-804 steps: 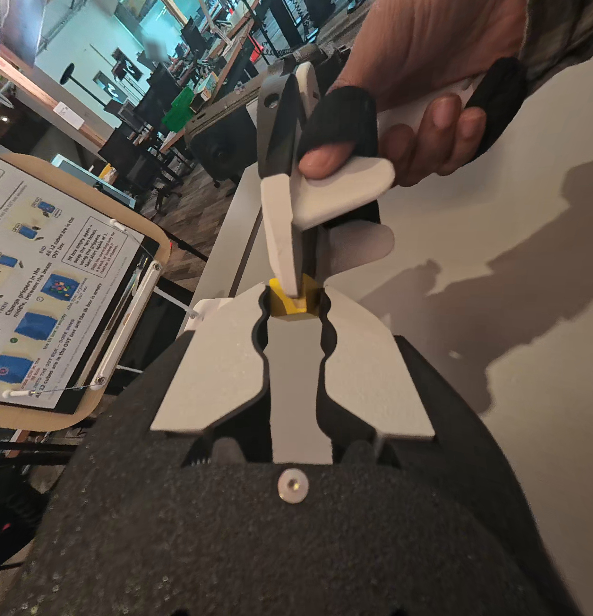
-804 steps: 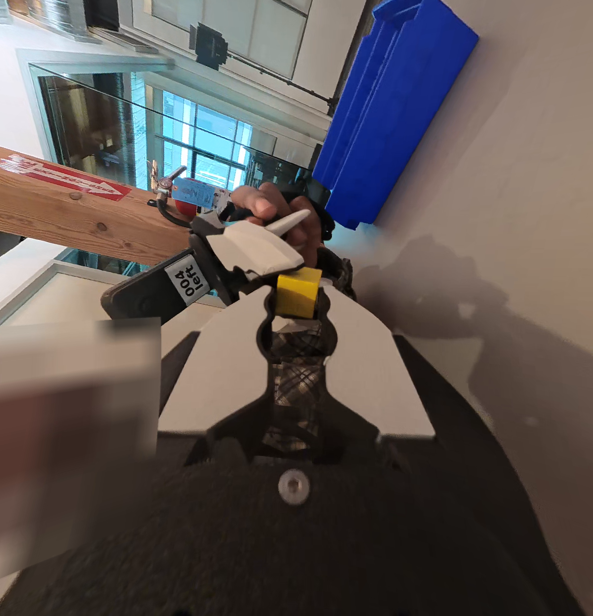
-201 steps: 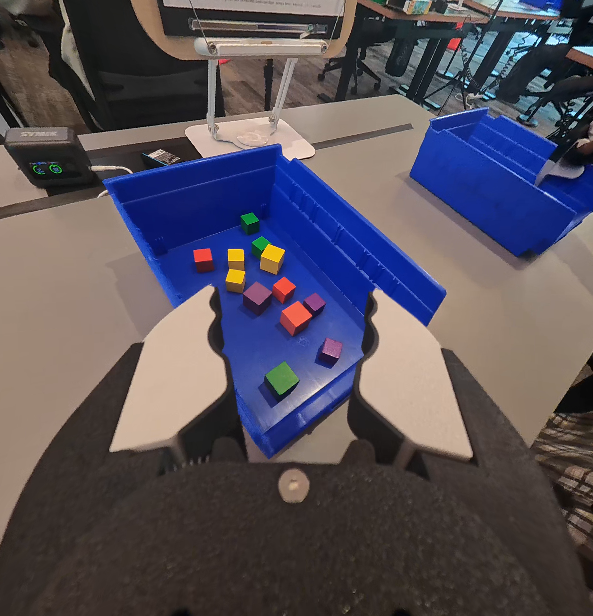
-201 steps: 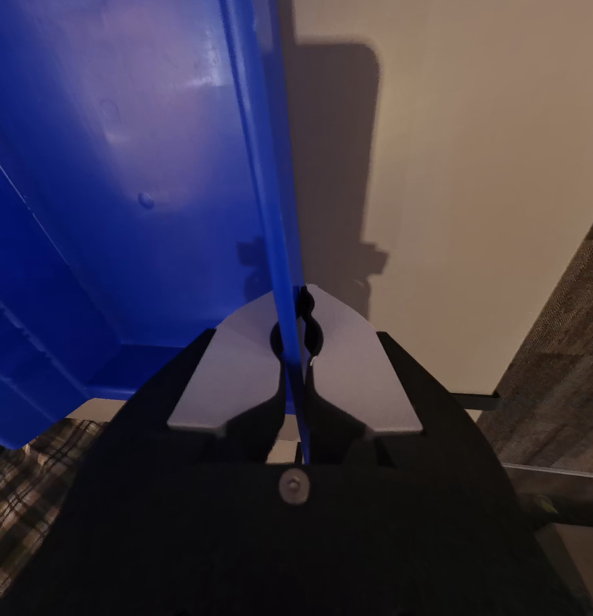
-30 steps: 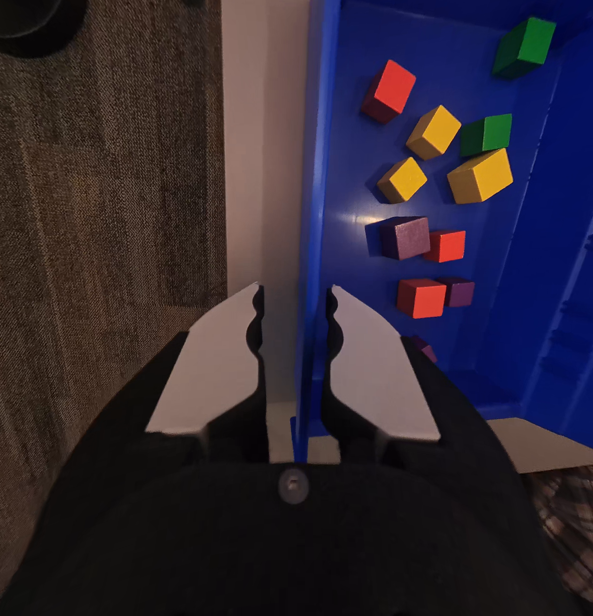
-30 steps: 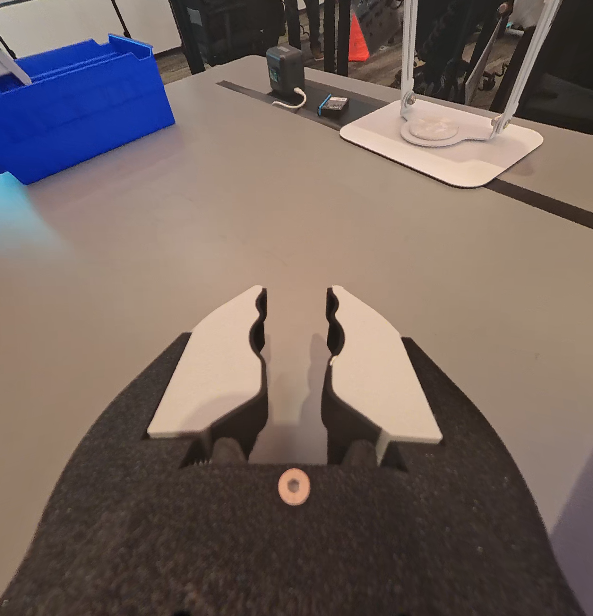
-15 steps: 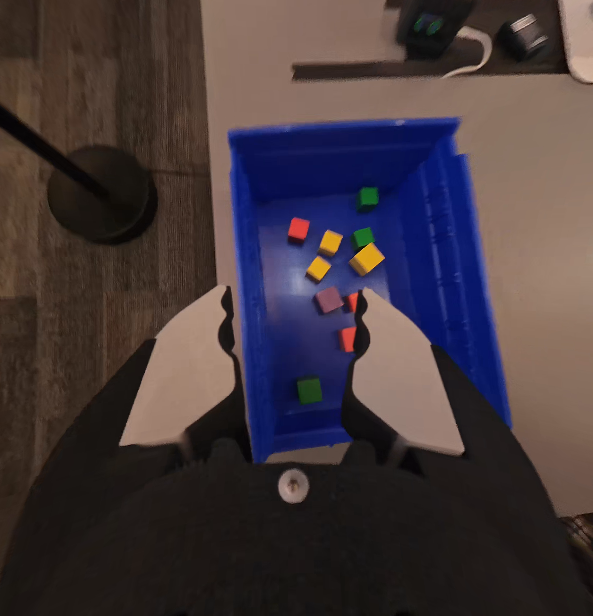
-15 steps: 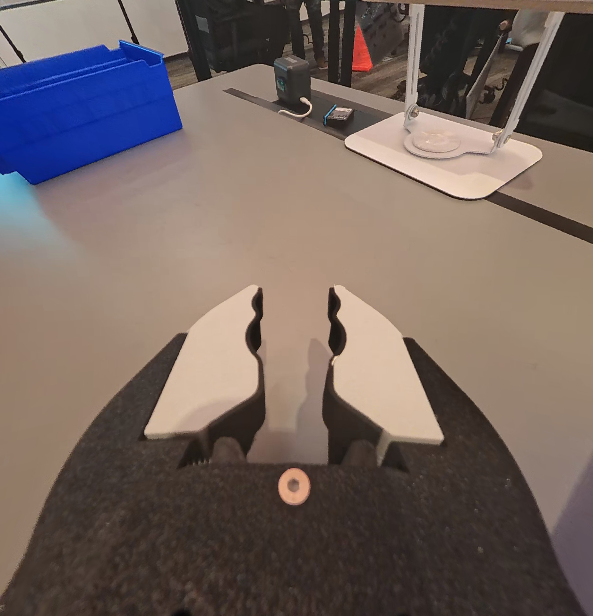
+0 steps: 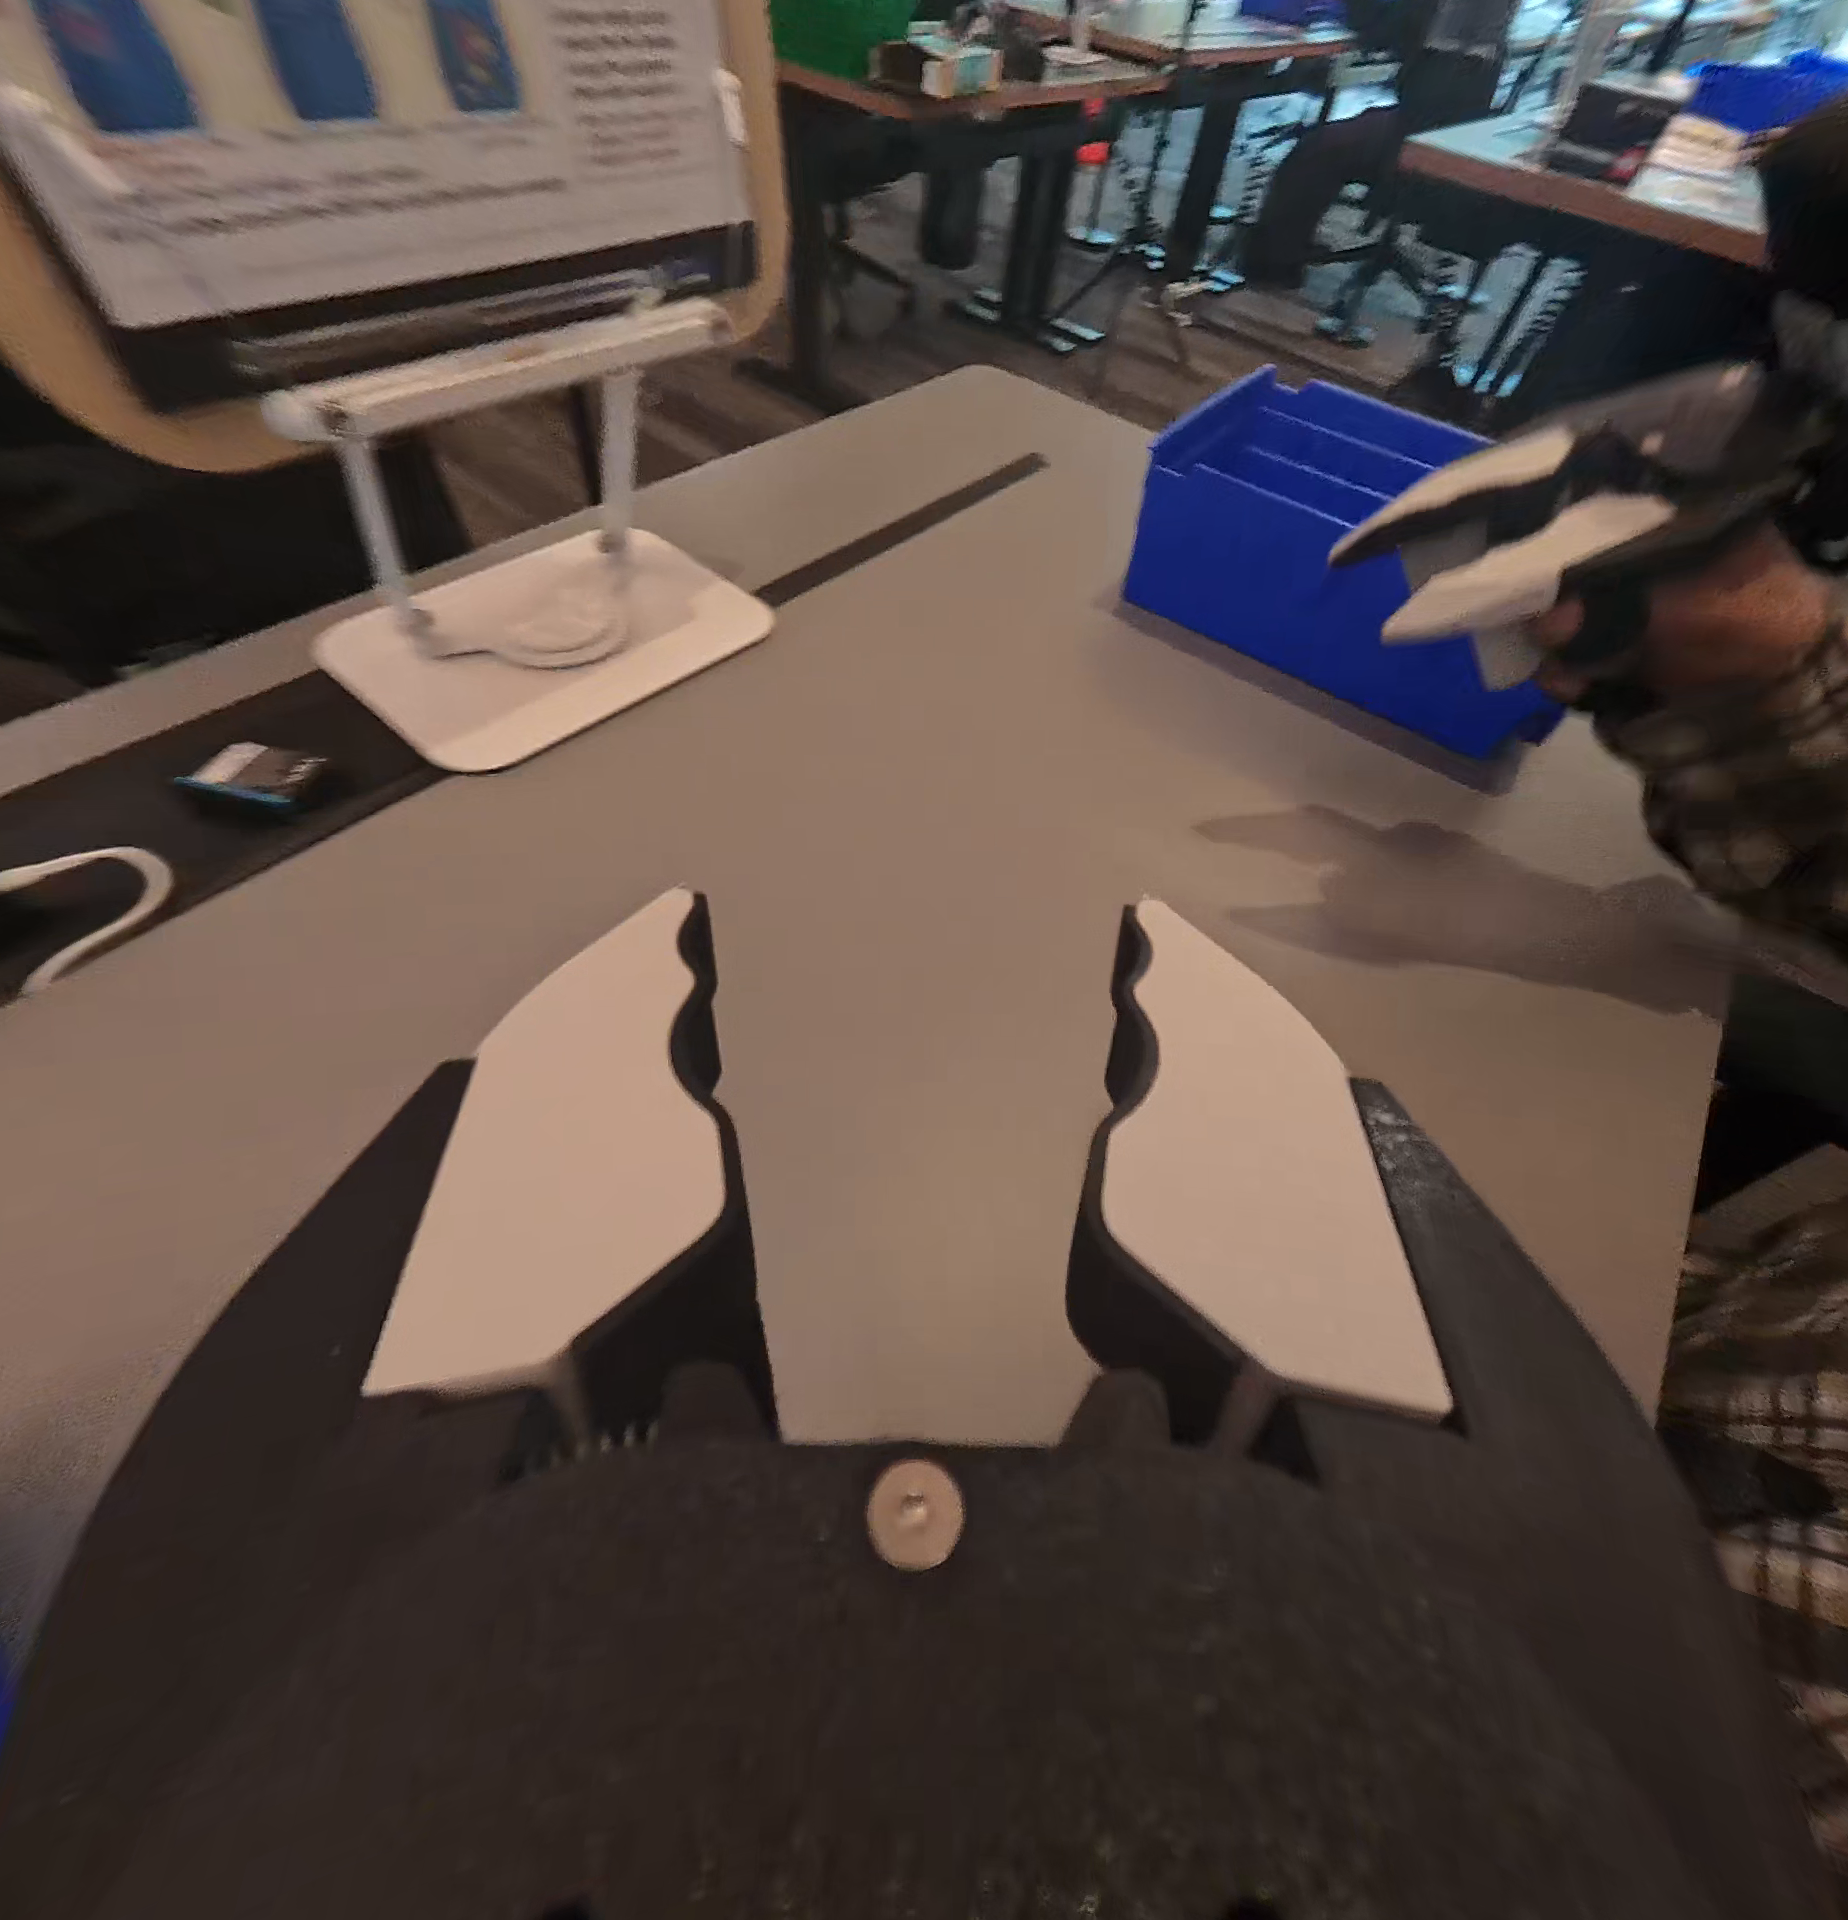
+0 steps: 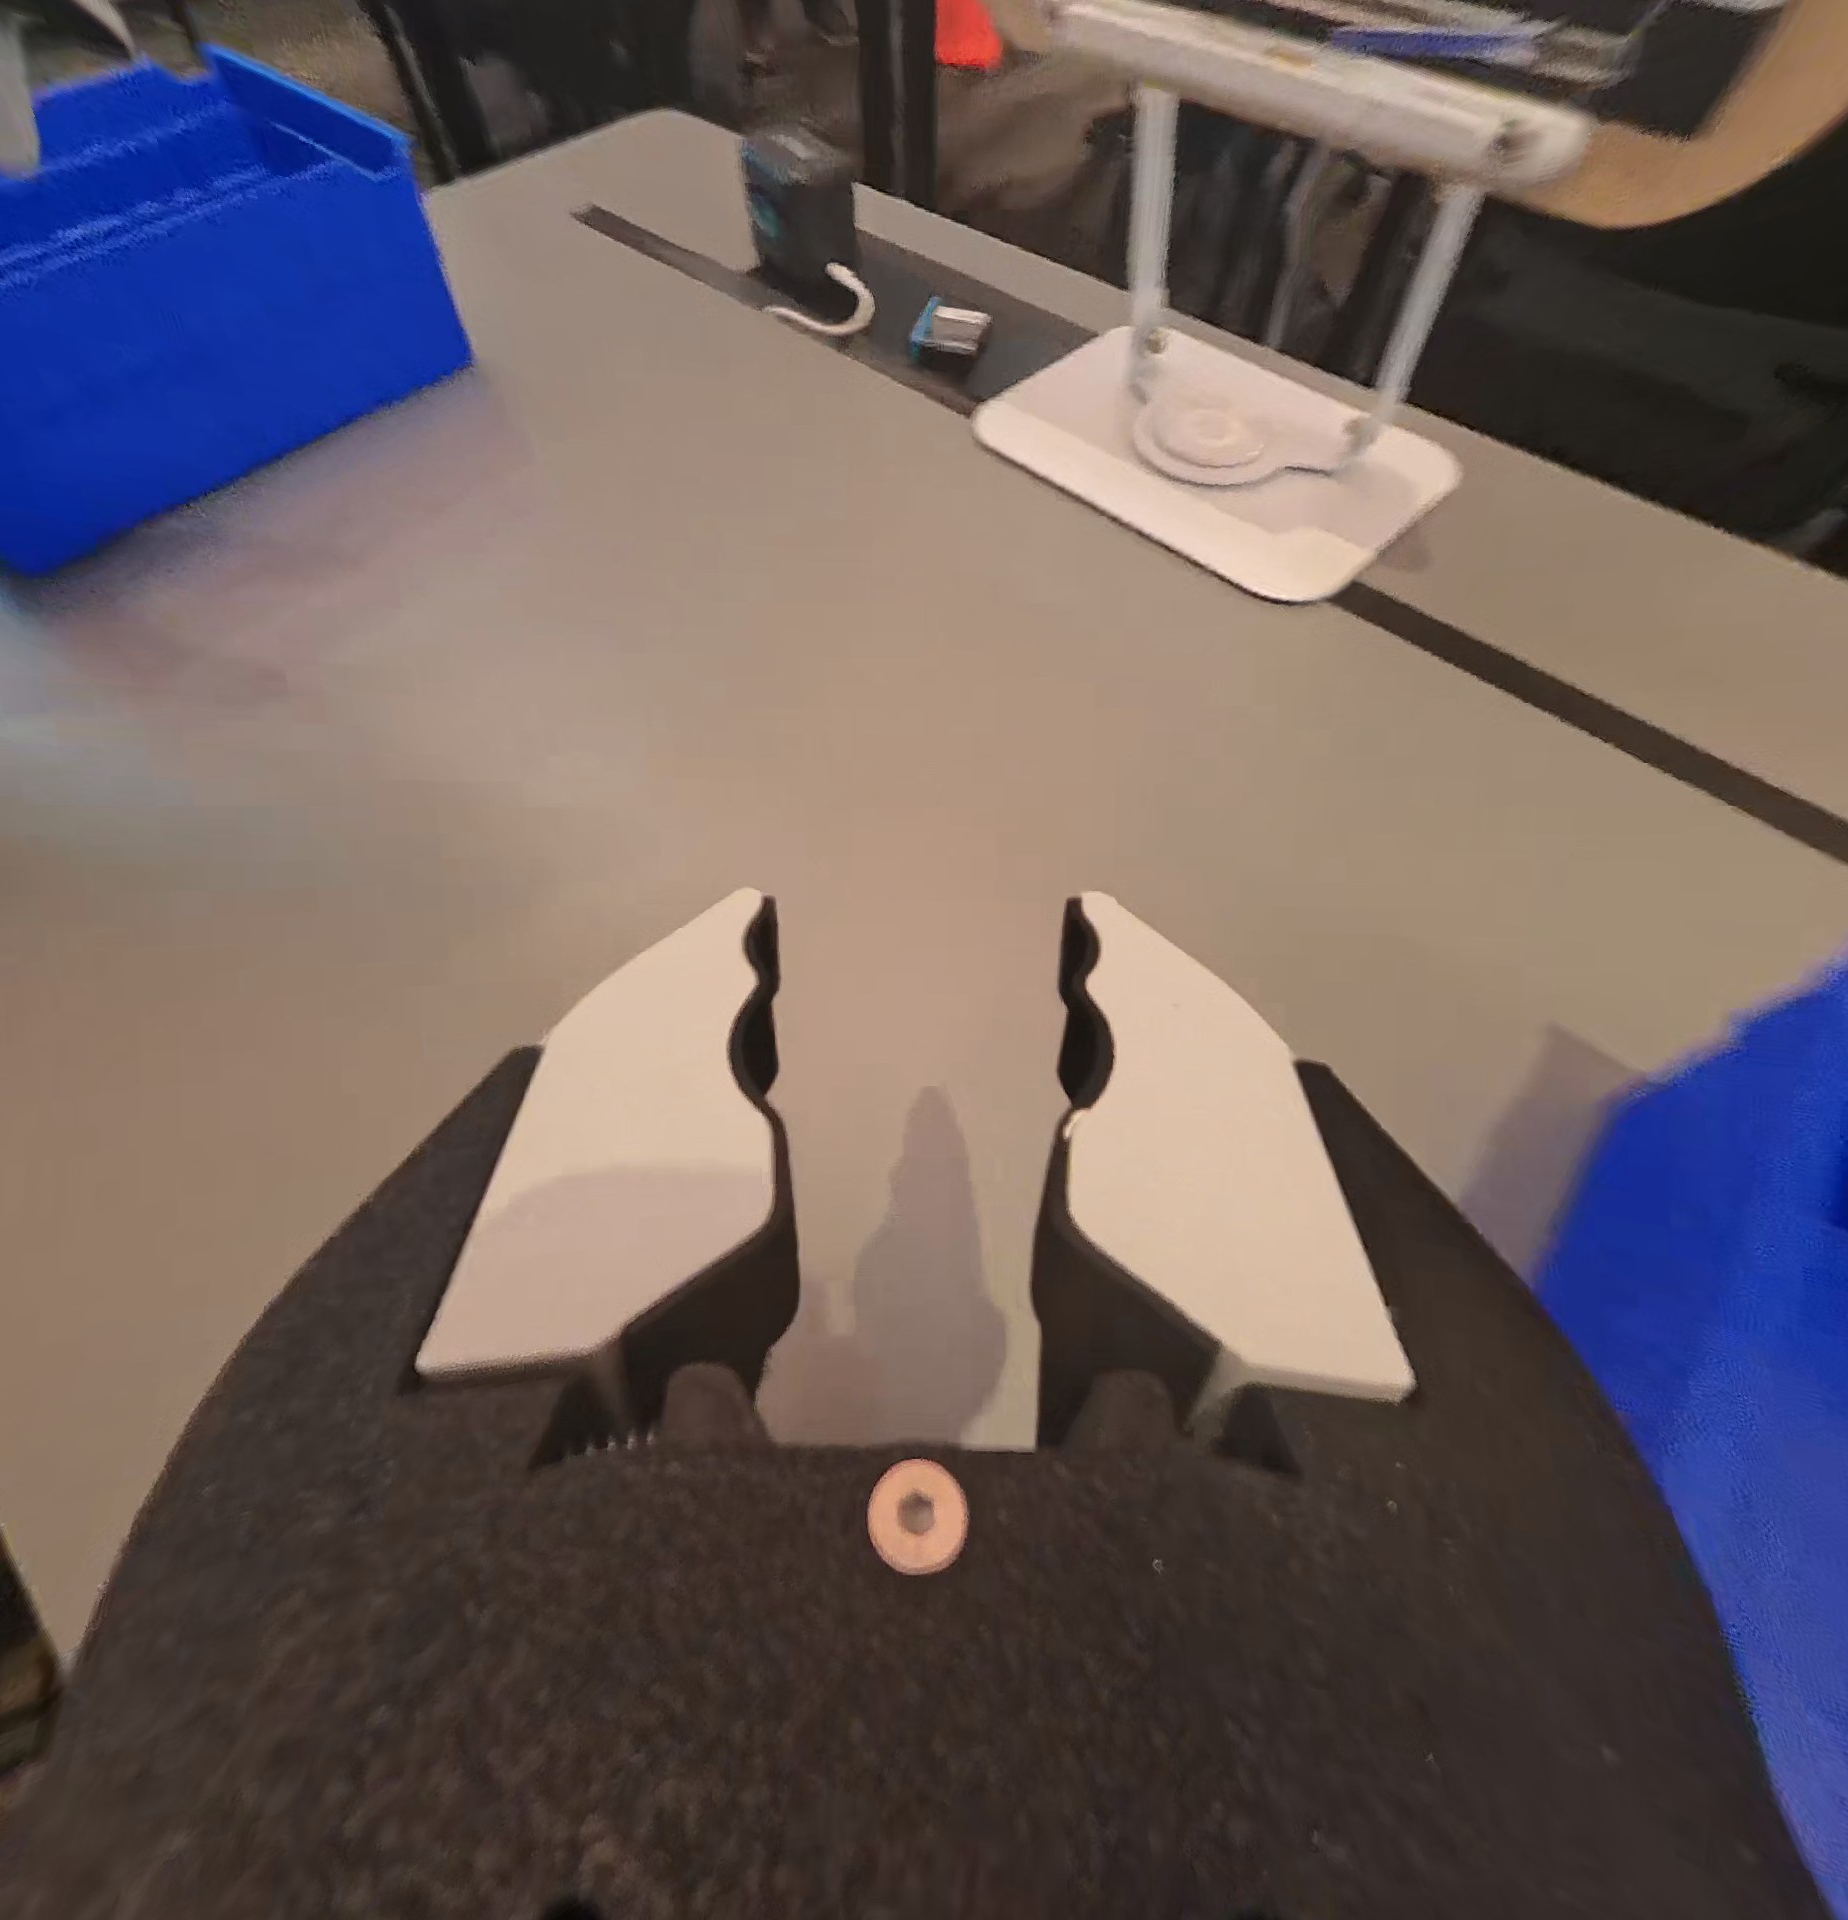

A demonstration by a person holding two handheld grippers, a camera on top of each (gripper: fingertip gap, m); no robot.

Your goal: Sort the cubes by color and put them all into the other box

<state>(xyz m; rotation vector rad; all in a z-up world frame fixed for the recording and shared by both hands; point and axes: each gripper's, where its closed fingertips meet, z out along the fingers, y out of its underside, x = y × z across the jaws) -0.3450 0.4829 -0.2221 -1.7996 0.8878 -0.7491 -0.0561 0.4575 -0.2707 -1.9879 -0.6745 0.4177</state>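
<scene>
Far right of the wide, empty left tongs sits a blue box; right tongs gape empty.

A: We're looking from the left wrist, low over the grey table, facing the white stand.

B: We're facing it from the right wrist too, equally near, sharing the tabletop.

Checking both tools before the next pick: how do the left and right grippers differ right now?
The left gripper is spread wider than the right gripper, though both are open. The left gripper points across the table toward the blue box on its right side; the right gripper has a blue box far to its left and another close on its right. Both are empty over bare table.
</scene>
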